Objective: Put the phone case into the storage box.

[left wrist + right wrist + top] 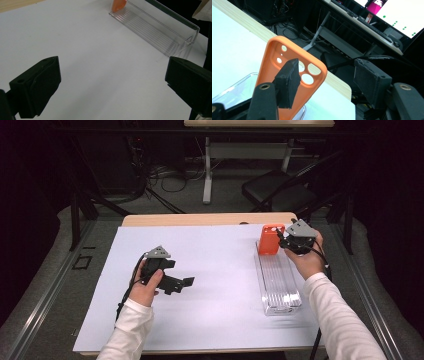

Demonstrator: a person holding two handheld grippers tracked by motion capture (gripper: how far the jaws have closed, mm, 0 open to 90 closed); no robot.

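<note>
An orange phone case (270, 240) stands upright at the far end of a long clear plastic tray (280, 285) on the right of the white sheet. My right gripper (285, 241) is right beside it, open. In the right gripper view the case (272, 57) rises behind one of my fingers (287, 85), with camera holes showing; the other jaw stands wide to the right, and the tray (234, 92) lies below. My left gripper (181, 284) hovers over the sheet's left-middle, open and empty. Its own view (112, 85) shows the tray (155, 27) and case (118, 5) farther off.
A white sheet (215, 270) covers most of the wooden table (200, 220). Beyond the far edge stand a black chair (280, 190), a desk leg and cables on the floor. A lit monitor (402, 15) sits on another desk.
</note>
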